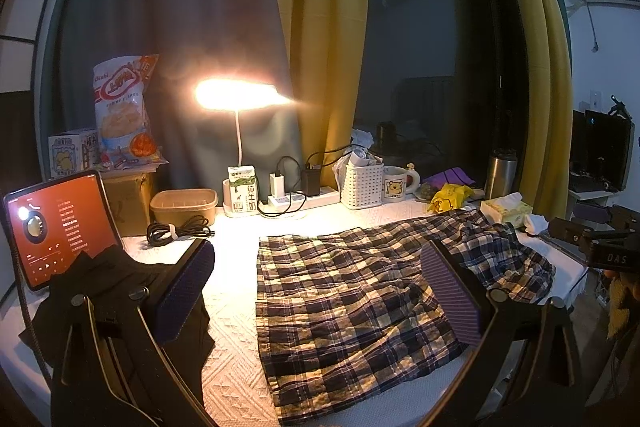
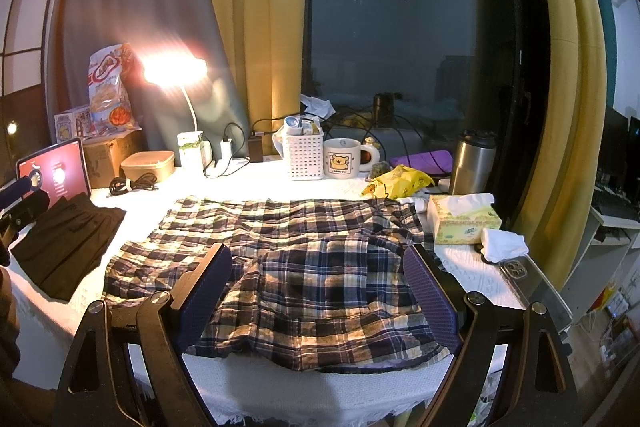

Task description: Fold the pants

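Observation:
Plaid pants [image 1: 340, 291] lie spread on the white tablecloth [image 1: 232, 307], rumpled toward the right end. My left gripper [image 1: 316, 247] is open wide above them. Its left finger [image 1: 188, 287] hangs over a black garment [image 1: 100, 279], and its right finger [image 1: 452, 291] over the rumpled plaid. In the right wrist view the pants [image 2: 304, 239] stretch across the table with a bunched fold nearest me. My right gripper [image 2: 316, 255] is open wide over that fold, and neither pad presses on the cloth. The black garment [image 2: 68, 239] lies at the left.
Along the back stand a lit desk lamp [image 1: 240, 95], a tablet [image 1: 56, 227], a snack bag [image 1: 124, 107], a milk carton [image 1: 242, 191], a power strip [image 1: 300, 199], a white basket [image 2: 304, 155], a mug [image 2: 344, 157] and a steel tumbler [image 2: 472, 163]. At the right edge lie a tissue box [image 2: 464, 219] and a phone [image 2: 532, 283].

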A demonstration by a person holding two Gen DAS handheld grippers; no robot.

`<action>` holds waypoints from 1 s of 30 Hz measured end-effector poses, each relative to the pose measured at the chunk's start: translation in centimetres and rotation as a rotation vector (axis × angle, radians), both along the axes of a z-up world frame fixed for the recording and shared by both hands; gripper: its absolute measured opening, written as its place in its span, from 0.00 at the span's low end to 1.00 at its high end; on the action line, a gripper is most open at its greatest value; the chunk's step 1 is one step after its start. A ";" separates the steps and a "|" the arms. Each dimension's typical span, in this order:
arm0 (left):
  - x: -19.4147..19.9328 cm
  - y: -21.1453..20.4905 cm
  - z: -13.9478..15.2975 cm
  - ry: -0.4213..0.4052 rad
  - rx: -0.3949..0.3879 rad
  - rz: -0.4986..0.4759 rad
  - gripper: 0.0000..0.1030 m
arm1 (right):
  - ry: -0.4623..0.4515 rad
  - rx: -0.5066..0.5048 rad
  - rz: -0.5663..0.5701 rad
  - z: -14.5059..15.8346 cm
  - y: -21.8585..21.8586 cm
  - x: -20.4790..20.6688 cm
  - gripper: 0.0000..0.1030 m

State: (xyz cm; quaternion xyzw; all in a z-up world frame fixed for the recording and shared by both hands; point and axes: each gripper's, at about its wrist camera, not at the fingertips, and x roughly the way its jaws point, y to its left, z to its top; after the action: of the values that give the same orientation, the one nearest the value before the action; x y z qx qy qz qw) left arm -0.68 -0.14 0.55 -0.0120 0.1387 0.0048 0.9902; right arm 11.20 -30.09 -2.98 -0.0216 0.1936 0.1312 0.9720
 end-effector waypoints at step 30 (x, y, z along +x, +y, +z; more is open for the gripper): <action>7.0 2.5 -2.9 0.176 0.017 0.002 0.99 | 0.084 -0.004 -0.003 -1.5 -0.7 7.6 0.86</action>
State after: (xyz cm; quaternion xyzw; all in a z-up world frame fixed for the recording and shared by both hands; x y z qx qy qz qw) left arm 6.37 2.34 -2.36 -0.0034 0.2250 0.0080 0.9743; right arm 18.83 -30.76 -4.49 -0.0175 0.2347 0.1302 0.9631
